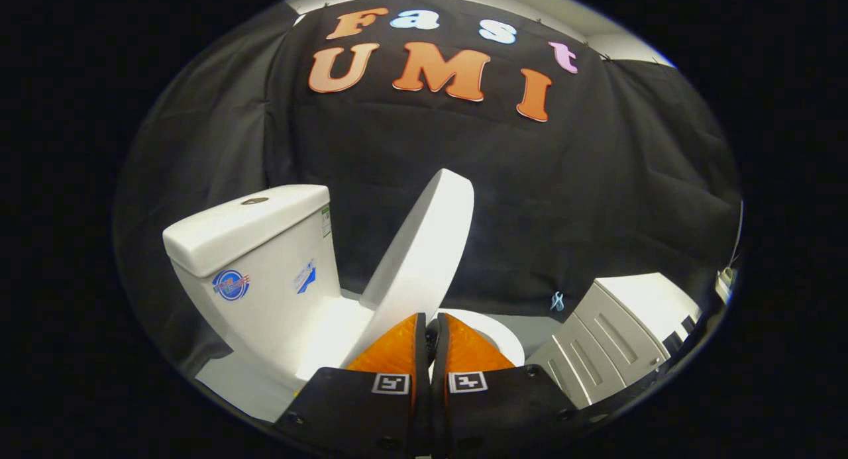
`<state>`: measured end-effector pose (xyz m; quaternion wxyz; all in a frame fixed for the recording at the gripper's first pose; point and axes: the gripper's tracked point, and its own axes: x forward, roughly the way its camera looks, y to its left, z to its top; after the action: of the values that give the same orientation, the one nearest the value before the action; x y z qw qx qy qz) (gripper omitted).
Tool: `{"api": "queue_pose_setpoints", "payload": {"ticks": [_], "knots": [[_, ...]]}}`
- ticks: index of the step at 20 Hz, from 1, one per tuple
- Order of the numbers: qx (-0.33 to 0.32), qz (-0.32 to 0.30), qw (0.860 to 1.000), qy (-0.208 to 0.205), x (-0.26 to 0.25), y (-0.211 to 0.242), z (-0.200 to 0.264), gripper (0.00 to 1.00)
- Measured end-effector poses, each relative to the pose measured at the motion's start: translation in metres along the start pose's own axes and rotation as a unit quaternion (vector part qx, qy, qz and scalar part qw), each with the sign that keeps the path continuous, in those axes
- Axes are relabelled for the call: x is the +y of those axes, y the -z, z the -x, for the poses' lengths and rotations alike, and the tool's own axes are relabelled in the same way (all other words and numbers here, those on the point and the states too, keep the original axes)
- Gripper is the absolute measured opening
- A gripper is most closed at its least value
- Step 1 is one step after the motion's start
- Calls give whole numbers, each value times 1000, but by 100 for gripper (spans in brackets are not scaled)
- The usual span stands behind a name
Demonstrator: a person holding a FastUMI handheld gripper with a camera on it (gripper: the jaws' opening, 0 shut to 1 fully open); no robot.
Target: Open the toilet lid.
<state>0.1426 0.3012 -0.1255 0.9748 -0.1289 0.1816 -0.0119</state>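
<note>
Two fingers of the tool (432, 326) lie pressed close together with only a thin slit between them, clenched and grasping nothing that can be seen. Just ahead of the fingertips stands the toilet lid (424, 247), raised well off the bowl and tilted back toward the cistern (255, 244) without touching it; whether the fingertips touch the lid's lower edge cannot be told, since they overlap it. The white seat rim (500, 330) of the toilet shows just beside the fingers, on the side away from the cistern, lying flat under the lifted lid. The cistern sits behind the lid's hinge end, with a round flush button (254, 200) on its top and stickers on its front and side. Well apart from the toilet, past the seat rim, stands a pale cabinet (619, 333) with panelled doors. Black cloth (530, 201) hangs behind the toilet.
</note>
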Motion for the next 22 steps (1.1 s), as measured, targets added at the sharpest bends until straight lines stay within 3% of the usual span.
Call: {"api": "queue_pose_setpoints", "payload": {"ticks": [22], "knots": [[-45,48,997,-30,126,-39,13,8]]}}
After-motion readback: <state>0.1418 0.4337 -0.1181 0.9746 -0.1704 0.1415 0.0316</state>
